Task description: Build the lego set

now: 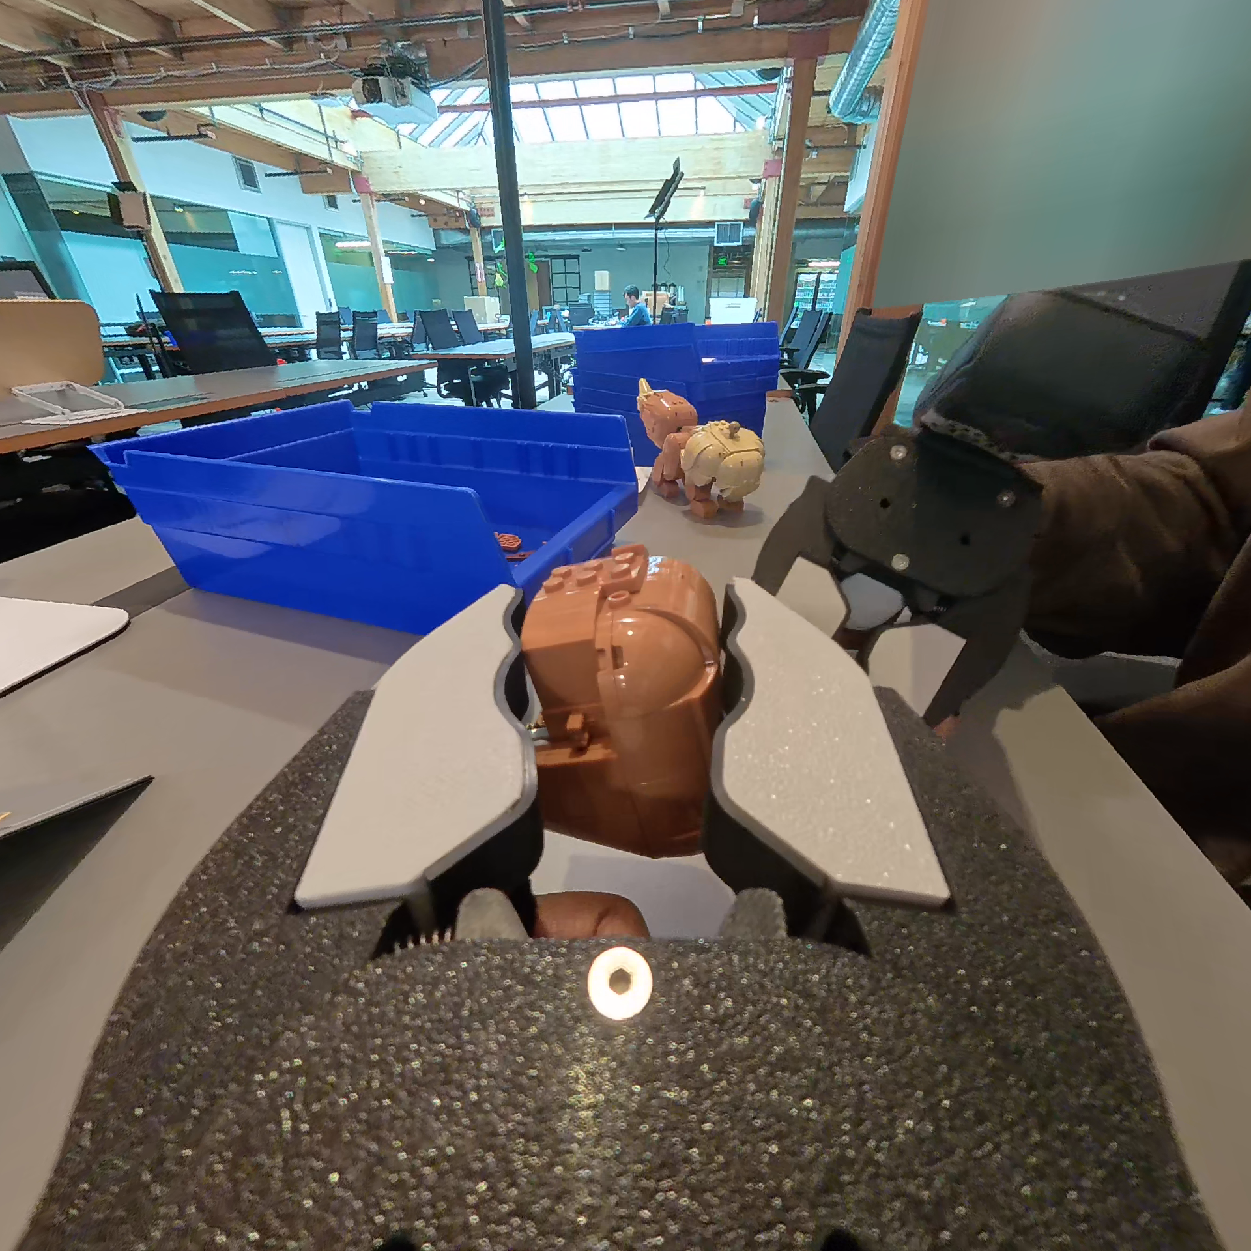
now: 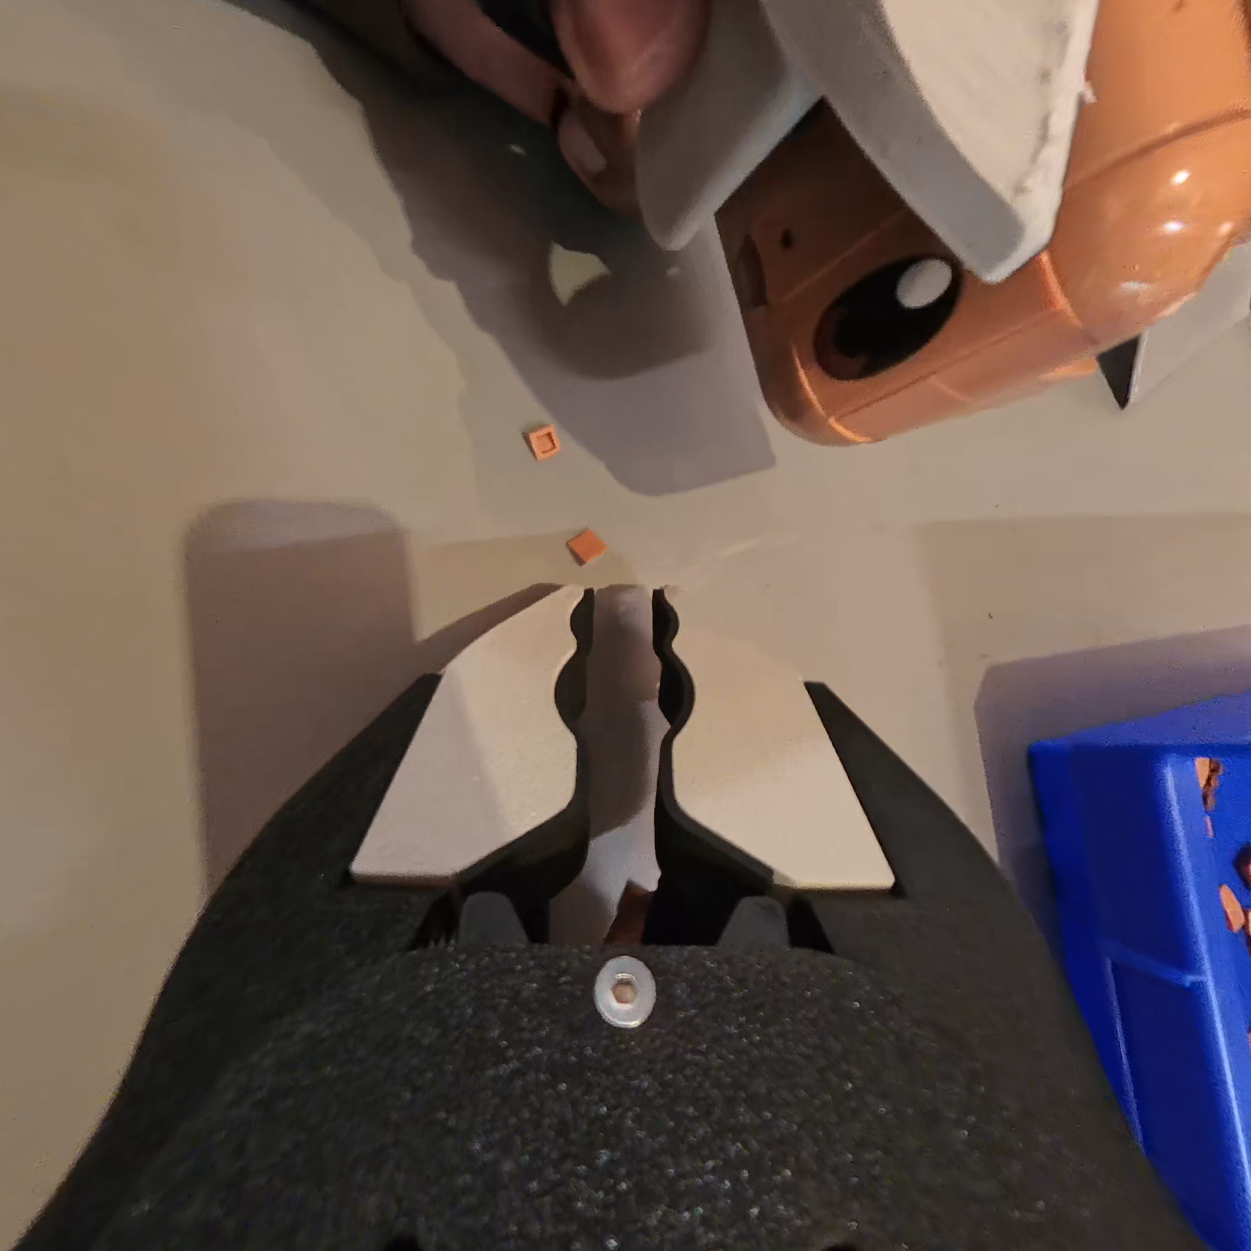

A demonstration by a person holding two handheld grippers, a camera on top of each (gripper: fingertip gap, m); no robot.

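Left wrist view: left gripper clamps the brown lego head from both sides, lifted off the grey table. Studded top w/ a small brown plate faces up and away from the cam; long axis runs roughly along the fingers. No brand or readable writing on it. Blue bin sits just beyond, a few brown bits inside; a finished brown-and-tan lego animal stands farther back beside a stack of blue bins. Right gripper hangs at right, tips down near the table, a brown sleeve behind it.

Right wrist view: looks down at the table. Right gripper narrow, jaws nearly together w/ a thin gap, nothing between the tips. Just ahead lie two small orange tiles, one close to the tips, one farther. Only this view shows the head's printed eye, a black oval w/ white glint, side-on at top right under a grey finger of the left gripper. Bin corner at lower right.
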